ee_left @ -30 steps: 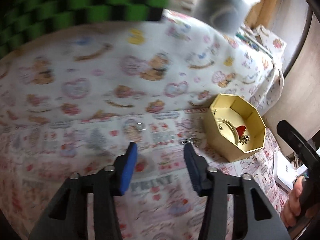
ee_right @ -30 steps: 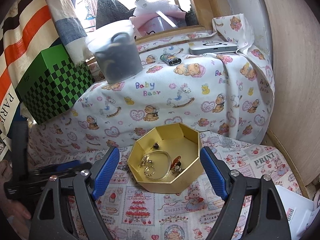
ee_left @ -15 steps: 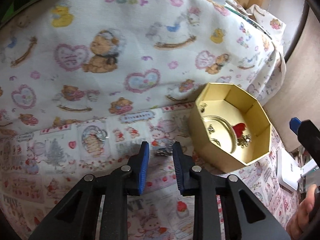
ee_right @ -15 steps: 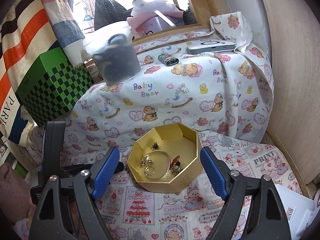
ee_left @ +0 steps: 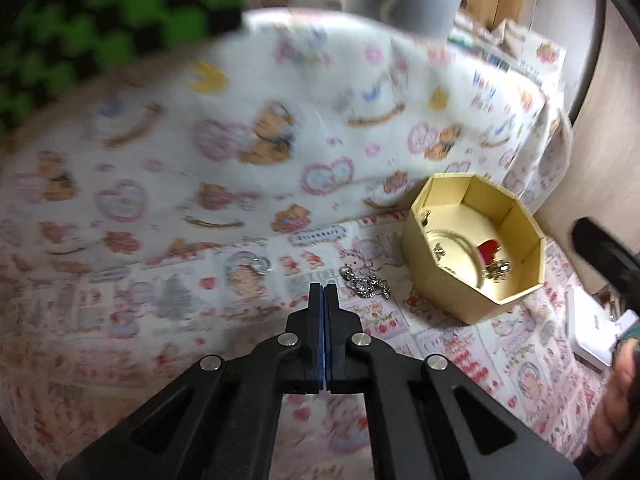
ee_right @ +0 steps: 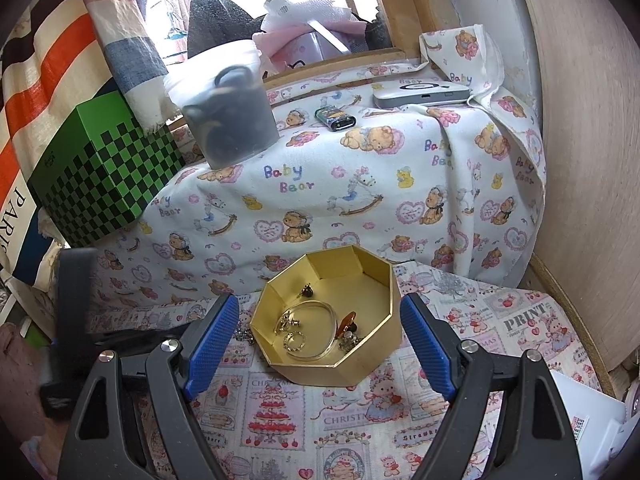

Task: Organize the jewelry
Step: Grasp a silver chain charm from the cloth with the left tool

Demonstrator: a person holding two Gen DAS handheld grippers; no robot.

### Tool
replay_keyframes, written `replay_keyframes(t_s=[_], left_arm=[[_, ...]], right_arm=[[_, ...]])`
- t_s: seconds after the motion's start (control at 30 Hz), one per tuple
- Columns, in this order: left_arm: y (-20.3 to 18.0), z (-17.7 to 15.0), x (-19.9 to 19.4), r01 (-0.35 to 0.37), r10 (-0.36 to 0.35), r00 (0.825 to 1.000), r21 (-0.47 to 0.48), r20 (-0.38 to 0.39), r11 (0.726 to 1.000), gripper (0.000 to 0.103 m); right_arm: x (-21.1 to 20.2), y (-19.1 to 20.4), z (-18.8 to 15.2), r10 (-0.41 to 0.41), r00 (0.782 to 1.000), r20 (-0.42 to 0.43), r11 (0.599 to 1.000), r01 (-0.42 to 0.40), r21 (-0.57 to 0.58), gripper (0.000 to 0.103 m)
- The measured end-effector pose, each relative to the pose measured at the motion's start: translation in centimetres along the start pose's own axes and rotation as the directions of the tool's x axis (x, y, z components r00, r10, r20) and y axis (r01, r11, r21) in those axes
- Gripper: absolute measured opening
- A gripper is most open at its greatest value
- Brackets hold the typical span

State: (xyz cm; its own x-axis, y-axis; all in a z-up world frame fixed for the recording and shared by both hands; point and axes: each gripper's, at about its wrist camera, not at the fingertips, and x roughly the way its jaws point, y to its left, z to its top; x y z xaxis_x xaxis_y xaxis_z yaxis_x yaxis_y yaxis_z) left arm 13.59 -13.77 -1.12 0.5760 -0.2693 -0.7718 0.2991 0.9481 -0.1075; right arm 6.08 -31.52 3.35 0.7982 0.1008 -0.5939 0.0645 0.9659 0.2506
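A gold octagonal box (ee_right: 360,312) sits on the printed cloth and holds a bangle (ee_right: 316,332), earrings and a red piece (ee_left: 489,250); it also shows in the left wrist view (ee_left: 440,280). A silver chain (ee_left: 366,284) lies on the cloth left of the box, just ahead and right of my left gripper (ee_left: 325,287), which is shut with nothing visibly between the pads. A small clear ring (ee_left: 260,266) lies farther left. My right gripper (ee_right: 320,340) is open, its blue pads (ee_right: 212,340) either side of the box.
A raised ledge covered in teddy-bear cloth (ee_right: 360,184) stands behind the box. On it are a green checkered box (ee_right: 104,184), a grey tub (ee_right: 228,120), a small dark device (ee_right: 335,118) and a flat silver device (ee_right: 420,94). A wooden wall (ee_right: 580,160) is at the right.
My left gripper has closed fully from open and has drawn back from the ledge; the chain still lies on the cloth. The right gripper has stayed open around the box.
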Motion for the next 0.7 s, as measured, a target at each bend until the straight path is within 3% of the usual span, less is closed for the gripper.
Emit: replay_keyframes(t_s=[0.17,0.2,0.23,0.3,0.43,0.53,0.63,0.67,0.7], left_arm=[[-0.1,0.2,-2.5,0.030,-0.033,0.999,0.053,0.043,0.998,0.000],[-0.5,0.1,-2.1,0.048,-0.050,0.998,0.065,0.036,0.997,0.008],[-0.7,0.2,-2.1,0.060,-0.062,0.998,0.077,0.032,0.995,0.022],[-1.8,0.2,-1.1,0.033,-0.035,0.999,0.114,0.015,0.993,0.034],[-2.9,0.1,2.0,0.054,-0.043,0.997,0.177,-0.063,0.983,0.034],[-3.7,0.4,3.2,0.096,-0.081,0.993,0.197,-0.081,0.976,0.034],[-4.2,0.5,4.2,0.080,-0.064,0.994,0.192,-0.090,0.978,0.034],[-4.2,0.6,4.7,0.066,-0.049,0.994,0.179,-0.102,0.982,0.030],[-3.6,0.6,4.9,0.054,-0.038,0.995,0.163,-0.097,0.985,0.016]], right_arm=[[0.0,0.0,0.0,0.000,1.000,-0.001,1.000,0.000,-0.001,0.084],[0.1,-0.1,-0.1,-0.001,1.000,-0.003,1.000,0.001,0.001,0.084],[0.2,-0.2,-0.1,-0.003,1.000,-0.005,1.000,0.003,0.003,0.084],[0.2,-0.3,-0.1,-0.006,1.000,-0.007,1.000,0.006,0.004,0.084],[0.2,-0.7,0.1,-0.006,1.000,-0.005,1.000,0.006,0.014,0.084],[0.0,-0.7,0.2,-0.005,1.000,-0.002,1.000,0.005,0.015,0.084],[-0.2,-0.8,0.2,-0.002,1.000,0.003,1.000,0.002,0.018,0.084],[-0.2,-0.8,0.3,-0.002,1.000,0.004,1.000,0.002,0.019,0.084],[-0.2,-0.9,0.3,-0.004,1.000,0.004,1.000,0.004,0.020,0.084]])
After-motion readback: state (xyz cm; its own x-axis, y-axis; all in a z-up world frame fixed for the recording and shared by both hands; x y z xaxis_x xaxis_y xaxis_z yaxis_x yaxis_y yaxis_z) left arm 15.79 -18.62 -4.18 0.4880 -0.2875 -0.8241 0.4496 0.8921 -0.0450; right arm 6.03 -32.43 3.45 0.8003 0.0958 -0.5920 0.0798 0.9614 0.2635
